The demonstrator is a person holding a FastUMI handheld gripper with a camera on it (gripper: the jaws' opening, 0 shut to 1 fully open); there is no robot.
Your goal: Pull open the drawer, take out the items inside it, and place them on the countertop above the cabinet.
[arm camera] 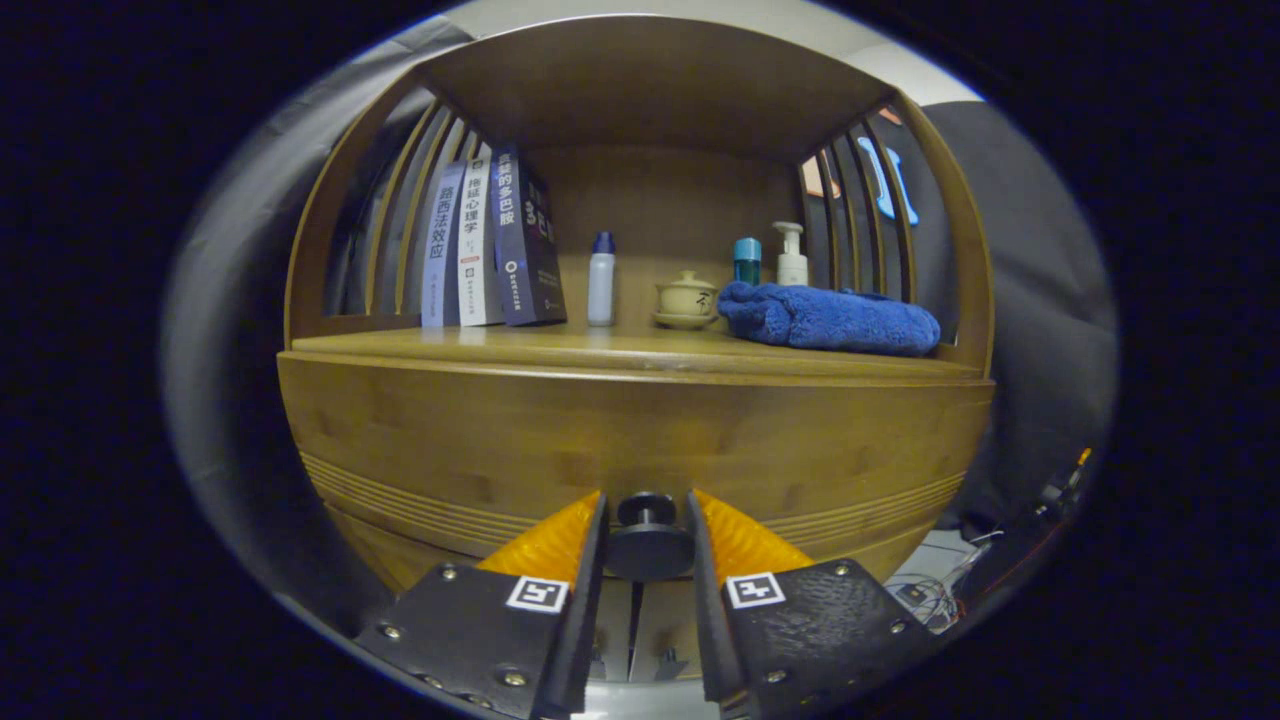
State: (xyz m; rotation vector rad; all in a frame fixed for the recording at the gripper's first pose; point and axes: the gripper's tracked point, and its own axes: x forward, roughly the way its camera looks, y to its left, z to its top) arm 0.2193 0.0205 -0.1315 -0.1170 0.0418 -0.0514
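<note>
The wooden drawer front (500, 440) of the cabinet stands close ahead, its seam tight against the cabinet, so it looks closed. Its dark round knob (648, 545) sits right between my fingers. My gripper (647, 500) has both fingers closed in against the knob's sides, one on the left and one on the right. The drawer's inside is hidden behind the front panel. The countertop (560, 350) runs just above the drawer front.
On the countertop stand three books (485, 245) at the left, a white bottle with a blue cap (601, 280), a lidded ceramic cup (686, 298), a folded blue towel (830, 318), a teal-capped bottle (746, 260) and a pump bottle (791, 255). Slatted side walls and a top board enclose this shelf.
</note>
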